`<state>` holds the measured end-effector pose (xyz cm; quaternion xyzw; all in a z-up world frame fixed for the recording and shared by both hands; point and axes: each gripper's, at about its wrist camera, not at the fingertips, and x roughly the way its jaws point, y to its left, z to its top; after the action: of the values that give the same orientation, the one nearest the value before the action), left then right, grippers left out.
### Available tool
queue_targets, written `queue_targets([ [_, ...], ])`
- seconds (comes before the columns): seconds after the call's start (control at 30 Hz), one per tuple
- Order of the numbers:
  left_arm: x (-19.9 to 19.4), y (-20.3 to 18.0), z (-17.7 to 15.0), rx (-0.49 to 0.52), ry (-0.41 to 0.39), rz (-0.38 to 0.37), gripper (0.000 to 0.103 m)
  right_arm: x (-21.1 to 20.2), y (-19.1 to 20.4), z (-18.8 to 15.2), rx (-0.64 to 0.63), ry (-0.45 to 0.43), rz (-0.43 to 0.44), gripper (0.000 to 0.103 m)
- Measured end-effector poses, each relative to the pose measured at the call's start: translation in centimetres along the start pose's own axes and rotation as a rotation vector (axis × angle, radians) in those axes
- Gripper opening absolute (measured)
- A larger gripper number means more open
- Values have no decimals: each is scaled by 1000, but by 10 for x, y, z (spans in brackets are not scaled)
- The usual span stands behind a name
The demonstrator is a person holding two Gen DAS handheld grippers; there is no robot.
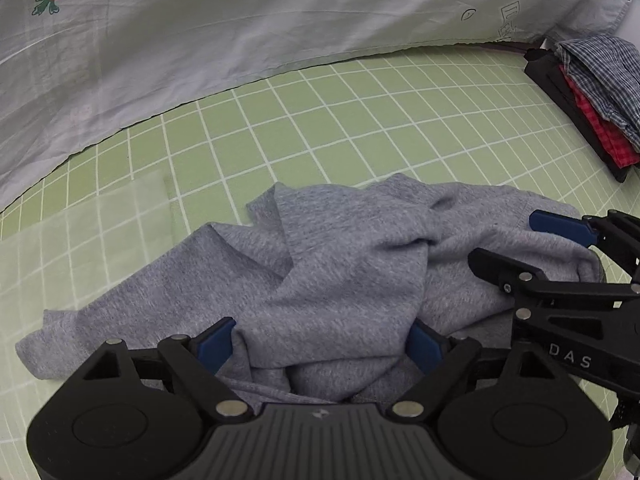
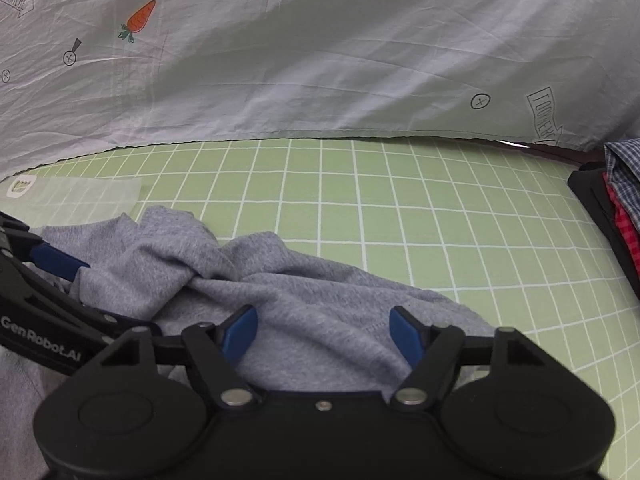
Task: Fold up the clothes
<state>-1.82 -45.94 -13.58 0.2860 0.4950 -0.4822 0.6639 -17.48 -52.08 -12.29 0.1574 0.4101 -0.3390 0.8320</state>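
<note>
A crumpled grey garment lies bunched on the green grid mat. It also shows in the right wrist view. My left gripper is open, its blue pads either side of a fold of the grey cloth at the garment's near edge. My right gripper is open too, its blue pads straddling the near right part of the garment. Each gripper shows in the other's view: the right one at the right edge, the left one at the left edge, both over the cloth.
A pale sheet with carrot prints hangs behind the mat. A pile of folded checked clothes, blue and red, sits on a black tray at the far right; the pile also shows in the right wrist view.
</note>
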Motion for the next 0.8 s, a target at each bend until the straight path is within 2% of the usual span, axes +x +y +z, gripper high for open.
queue_targets([
  [0.03,0,3,-1,-18,-3,-9,79,-1,1,0,-2,3,19,51],
  [0.07,-1,6,-2,-36,-6,-18,71,-1,1,-1,-8,5,28,48],
  [0.1,-3,9,-3,-51,-11,-19,59,-2,2,-1,-17,7,32,44],
  [0.13,-4,12,-4,-66,-15,-19,53,-3,2,-2,-19,4,37,36],
  [0.17,-7,17,-5,-95,-24,-17,41,-4,2,-2,-18,0,43,32],
  [0.2,-9,23,-6,-125,-32,-14,29,-6,1,-3,-16,-4,49,21],
  [0.3,-18,41,-10,-211,-66,-12,25,-13,-4,-2,7,-35,63,12],
  [0.37,-26,52,-13,-248,-96,53,23,-19,-6,-2,9,-68,46,11],
  [0.5,-45,95,-28,-407,-143,120,22,-36,-13,1,-28,-147,-100,9],
  [0.6,-61,130,-43,-508,-173,203,22,-47,-39,2,4,-183,-215,8],
  [0.67,-75,158,-57,-577,-199,274,22,-54,-57,0,29,-198,-248,3],
  [0.8,-105,203,-95,-702,-224,412,22,-57,-68,-5,14,-208,-311,3],
])
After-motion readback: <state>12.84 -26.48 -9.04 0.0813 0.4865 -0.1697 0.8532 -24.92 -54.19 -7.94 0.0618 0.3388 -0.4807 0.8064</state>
